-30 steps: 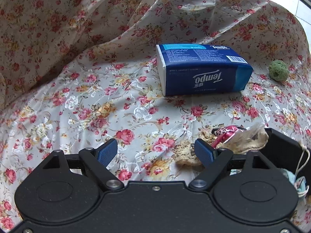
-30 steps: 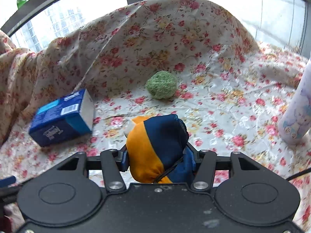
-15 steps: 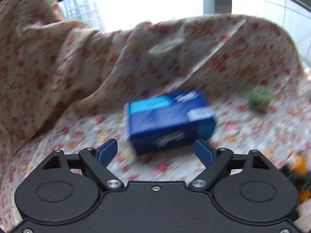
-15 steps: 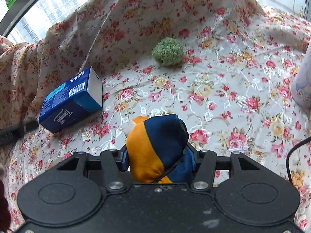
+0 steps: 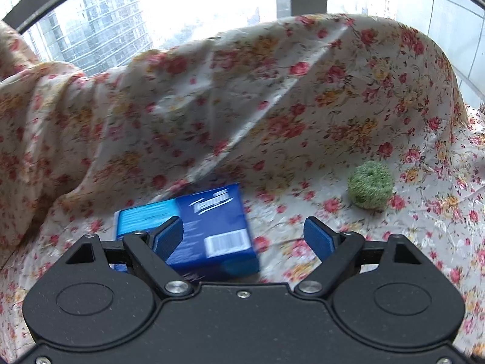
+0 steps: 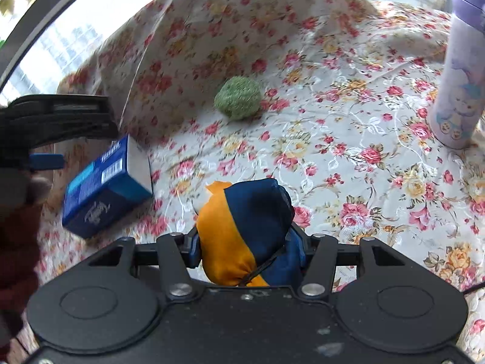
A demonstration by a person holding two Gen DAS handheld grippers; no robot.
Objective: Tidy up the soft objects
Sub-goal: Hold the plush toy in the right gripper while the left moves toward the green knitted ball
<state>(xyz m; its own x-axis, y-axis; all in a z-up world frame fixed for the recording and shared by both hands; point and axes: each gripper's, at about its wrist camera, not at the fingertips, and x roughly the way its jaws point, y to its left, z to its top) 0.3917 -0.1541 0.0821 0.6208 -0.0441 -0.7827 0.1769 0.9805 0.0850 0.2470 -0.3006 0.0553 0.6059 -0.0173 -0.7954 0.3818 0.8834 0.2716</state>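
Left wrist view shows the left gripper (image 5: 244,236) spread wide, its blue pads (image 5: 168,237) just above a blue rectangular Tempo tissue pack (image 5: 209,236) lying on the floral cloth (image 5: 303,121); contact is unclear through the blur. A fuzzy green ball (image 5: 370,185) sits to the right. The right gripper (image 6: 247,250) clamps an orange-and-navy fabric pouch (image 6: 245,230), near a lilac cartoon-printed bottle (image 6: 457,69).

You're in a high-rise home, by a big window (image 5: 182,6) with towers (image 5: 100,39) outside; a floral cloth (image 6: 348,157) covers the surface, with a tissue pack (image 5: 209,236) and cartoon bottle (image 6: 457,91) on it.
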